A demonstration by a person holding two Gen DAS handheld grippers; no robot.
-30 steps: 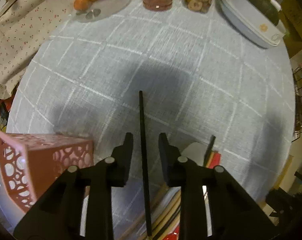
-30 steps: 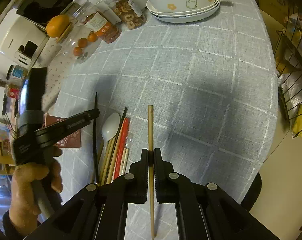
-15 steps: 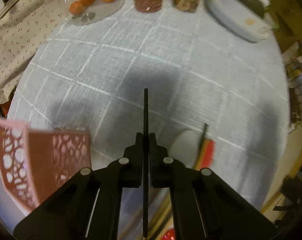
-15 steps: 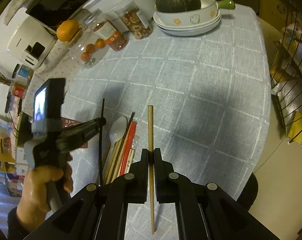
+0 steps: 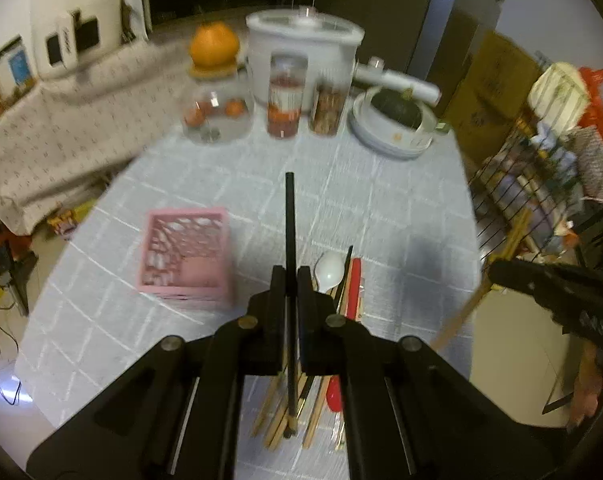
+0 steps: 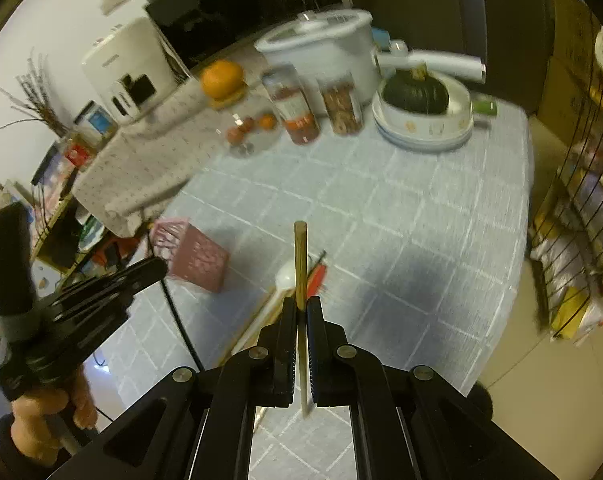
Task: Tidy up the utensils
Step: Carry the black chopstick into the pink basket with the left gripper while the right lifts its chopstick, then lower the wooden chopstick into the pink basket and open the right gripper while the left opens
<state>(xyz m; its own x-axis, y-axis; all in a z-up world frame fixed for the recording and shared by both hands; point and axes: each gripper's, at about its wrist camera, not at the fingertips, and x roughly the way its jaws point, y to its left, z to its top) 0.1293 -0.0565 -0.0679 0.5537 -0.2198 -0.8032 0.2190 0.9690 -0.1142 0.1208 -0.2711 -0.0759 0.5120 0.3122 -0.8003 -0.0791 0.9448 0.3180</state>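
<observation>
The tabletop (image 5: 381,216) carried a pink basket (image 5: 185,258) at 9 o'clock from the utensil pile (image 5: 333,320). The left gripper (image 5: 289,280) fingers were clamped on a black chopstick (image 5: 289,216); the right gripper (image 6: 301,308) fingers pinched a wooden chopstick (image 6: 300,260), both lifted above the pile.

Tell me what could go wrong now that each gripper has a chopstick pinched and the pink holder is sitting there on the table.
1. The left gripper pinches the black chopstick across a thin section, so it could pivot or slip on the way.
2. The right gripper grips the wooden chopstick the same way; the two sticks may collide near the pink holder.
3. The holder looks light and could tip if a stick strikes its rim.
</observation>
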